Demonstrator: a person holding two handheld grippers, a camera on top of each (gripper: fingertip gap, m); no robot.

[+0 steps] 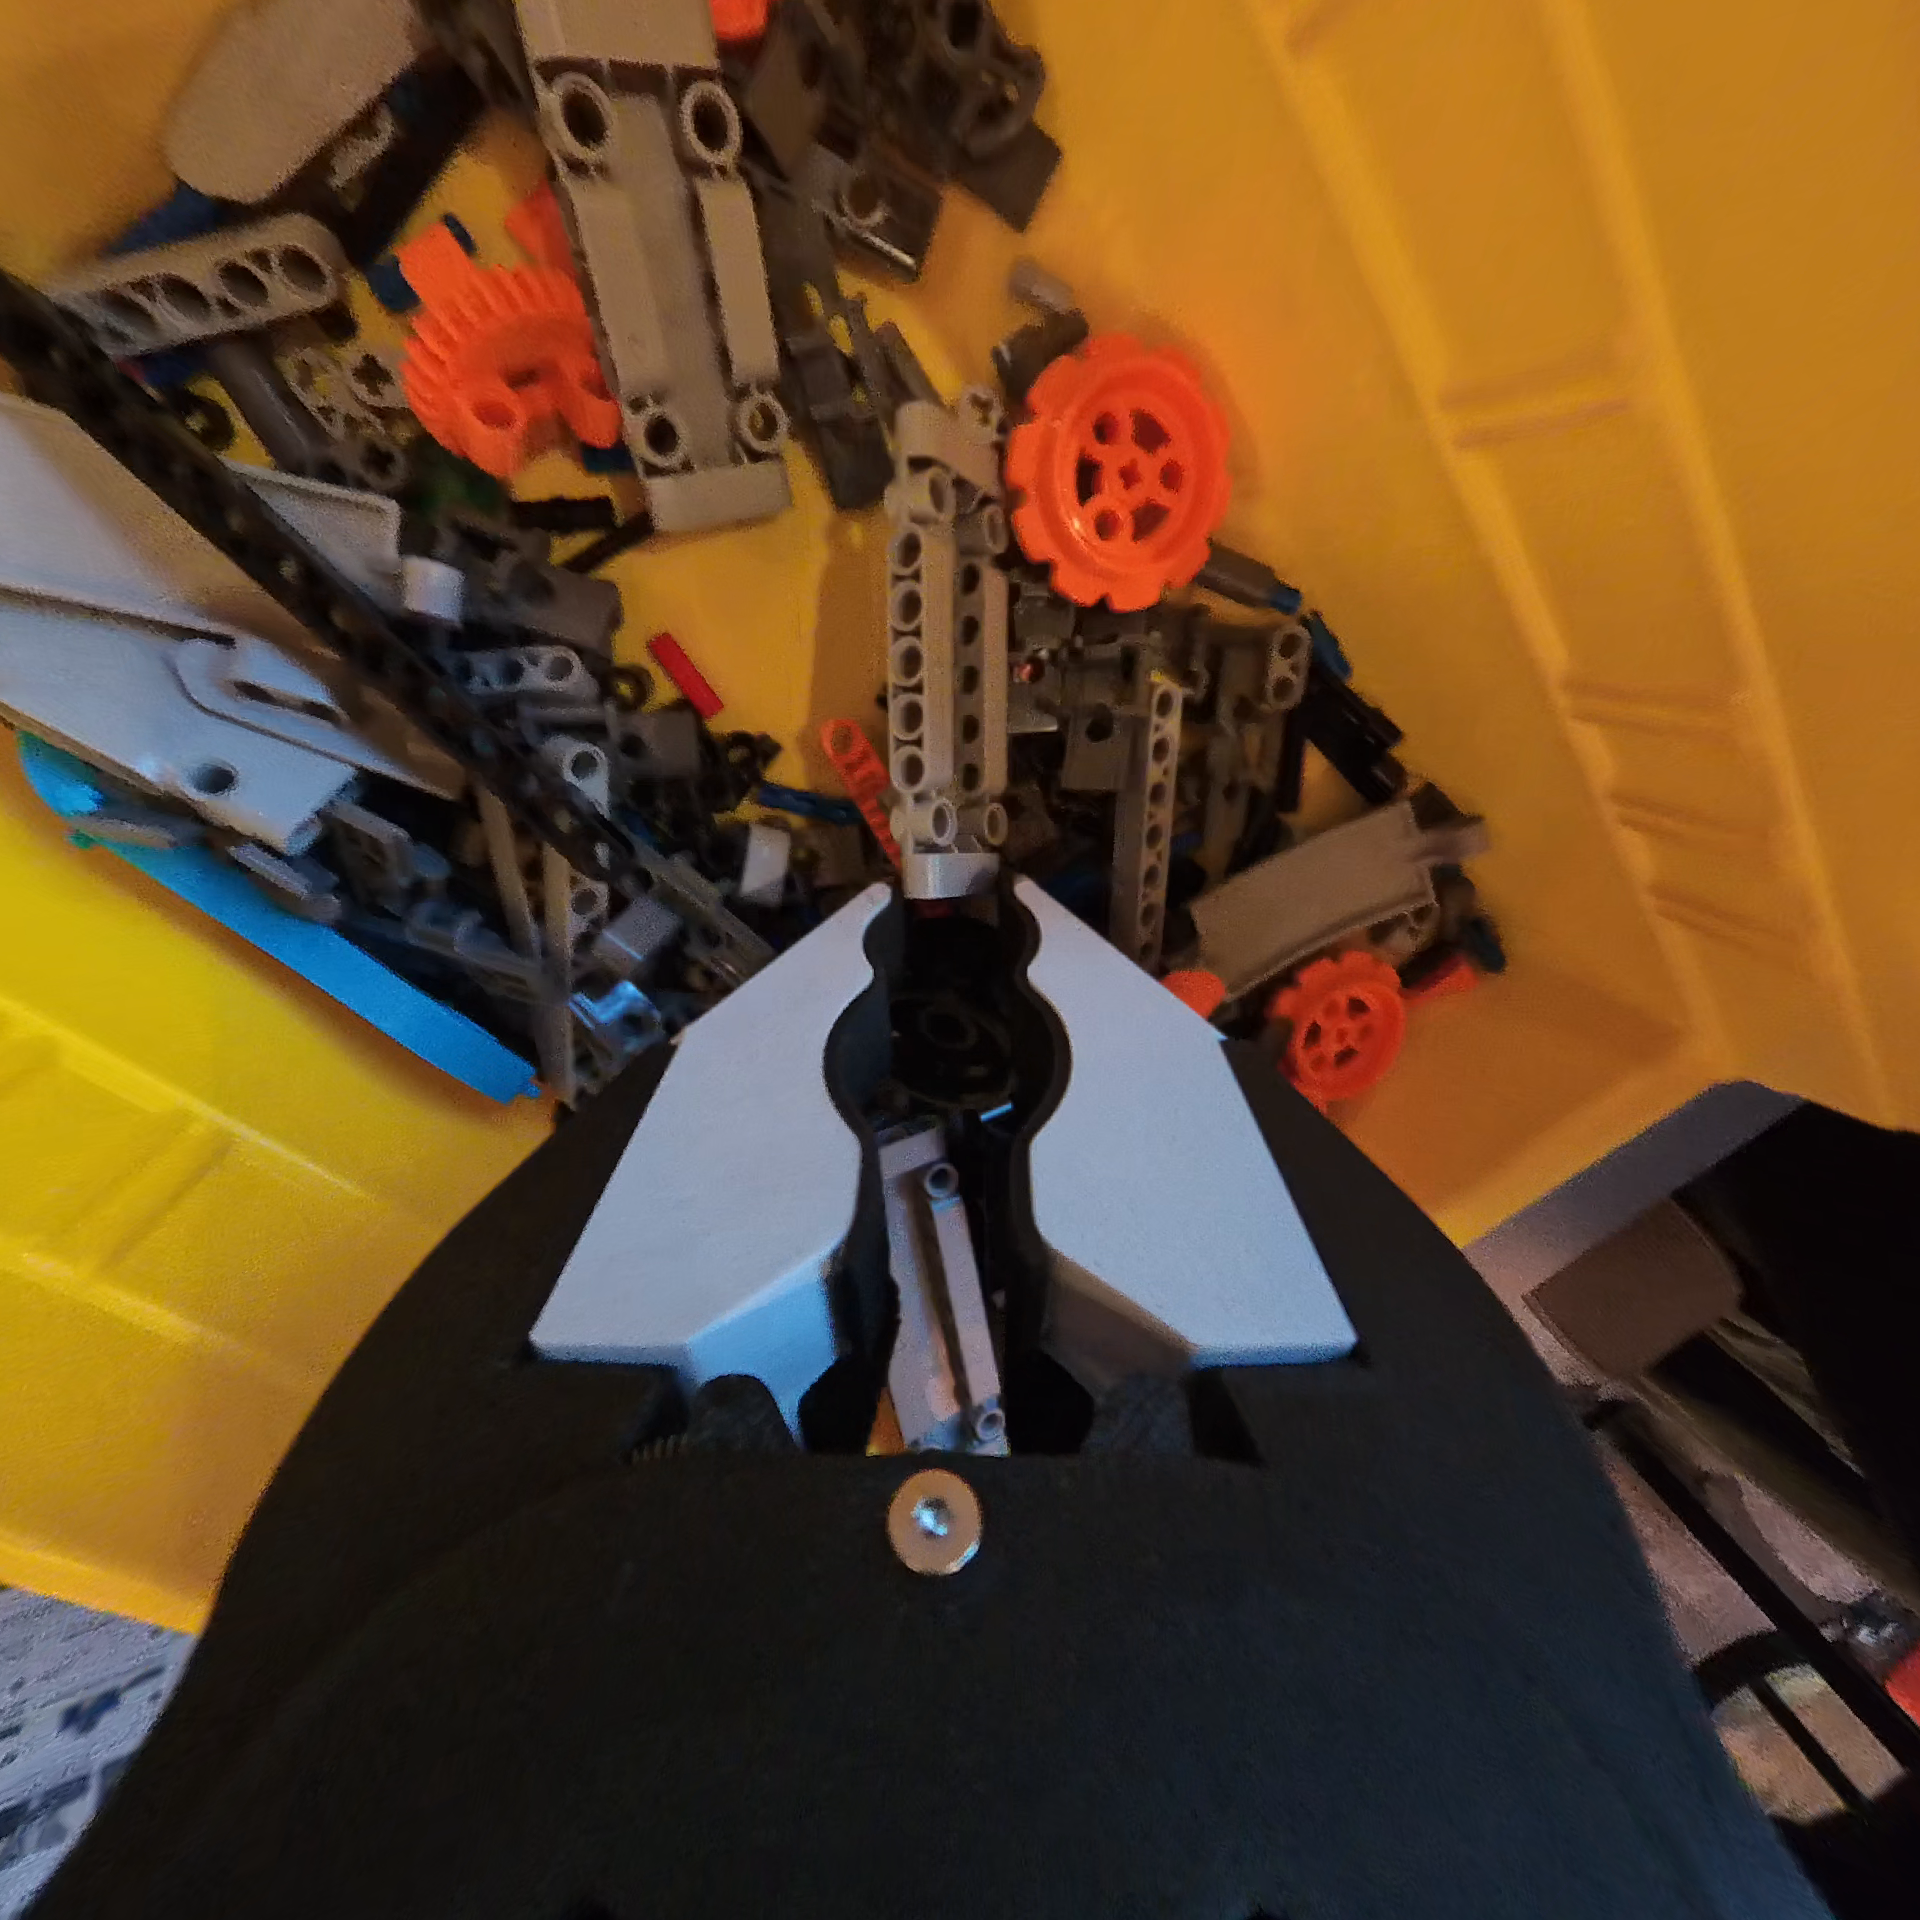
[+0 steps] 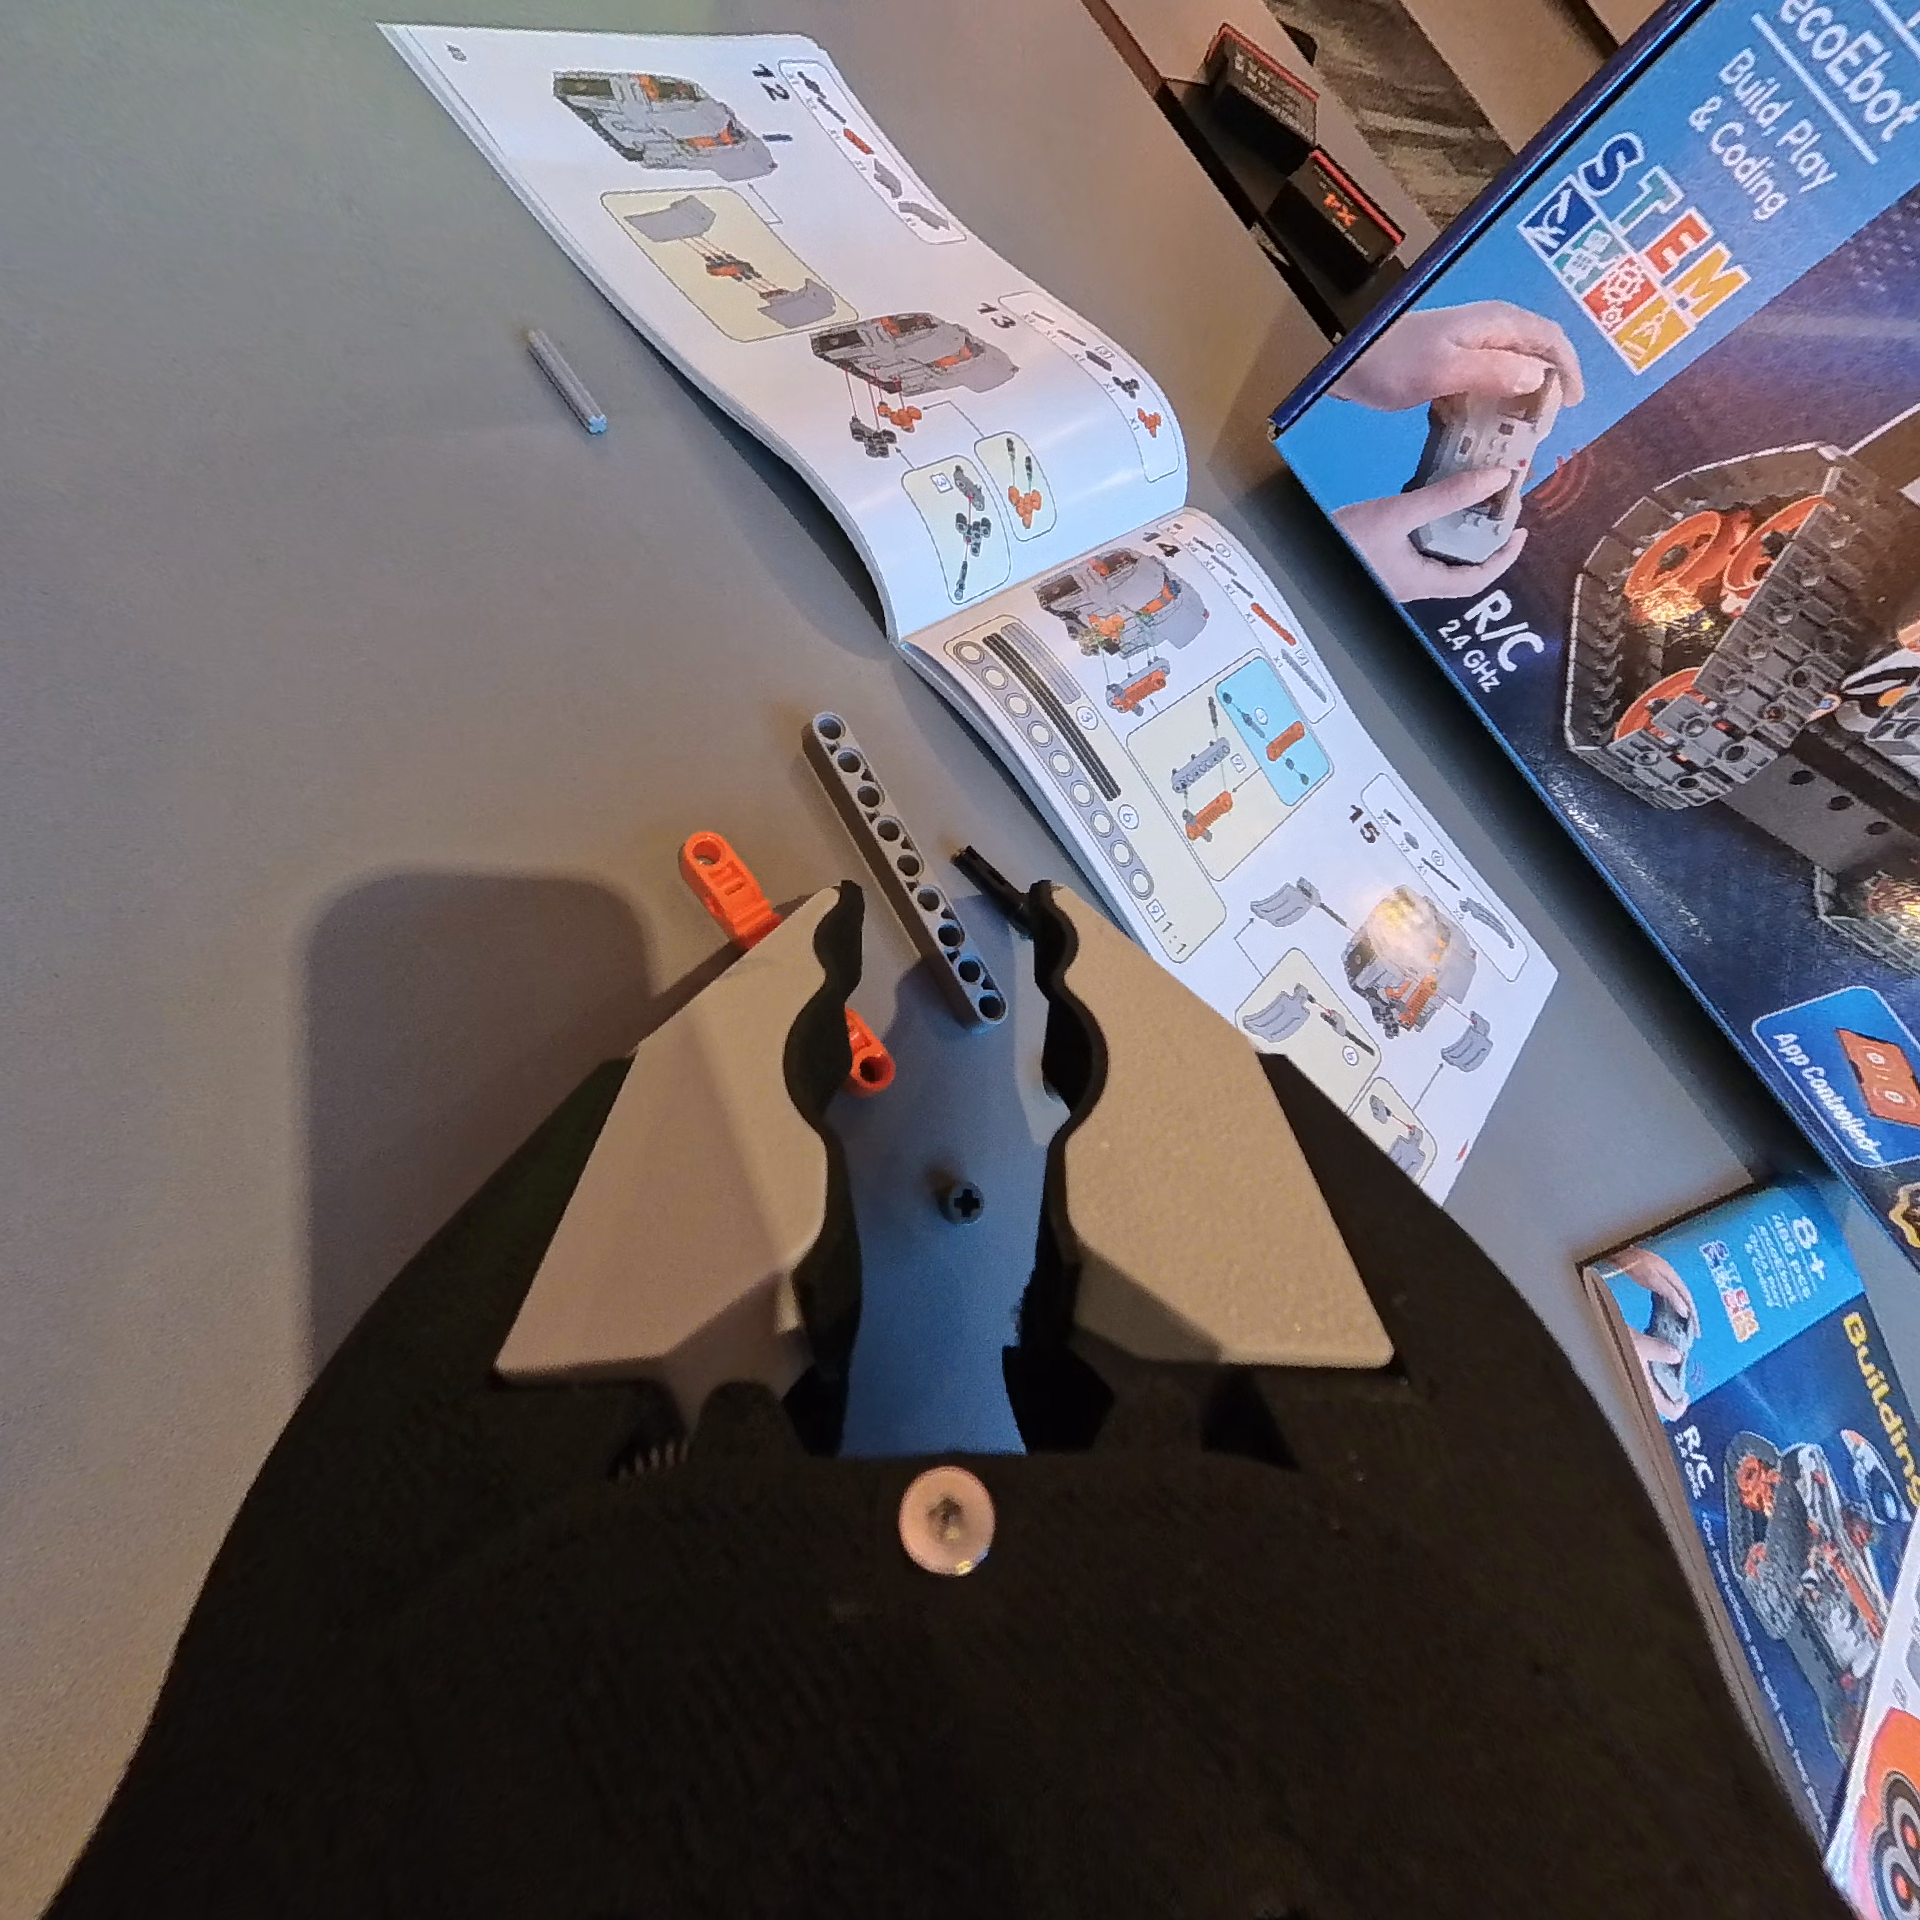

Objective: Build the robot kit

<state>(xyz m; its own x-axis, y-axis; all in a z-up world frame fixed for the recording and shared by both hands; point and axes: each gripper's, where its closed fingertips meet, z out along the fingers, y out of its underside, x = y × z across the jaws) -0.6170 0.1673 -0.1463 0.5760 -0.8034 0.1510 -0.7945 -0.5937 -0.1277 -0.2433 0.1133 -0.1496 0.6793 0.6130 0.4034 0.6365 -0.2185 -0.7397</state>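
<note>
The left gripper (image 1: 951, 894) sits low inside a yellow bin (image 1: 1455, 312), jaws nearly together; whether they clamp the black round part (image 1: 948, 1029) seen between them cannot be told. A grey beam (image 1: 940, 665) lies just past the tips, an orange wheel (image 1: 1120, 470) beside it.

The right gripper (image 2: 945, 904) hovers over a grey table (image 2: 312, 571), jaws apart and empty. A grey holed beam (image 2: 902, 868) lies between the tips, an orange connector (image 2: 727, 894) under the left finger, a black pin (image 2: 987, 871) by the right. An open booklet (image 2: 935, 416) lies beyond, a blue box (image 2: 1662, 520) toward the right edge.
</note>
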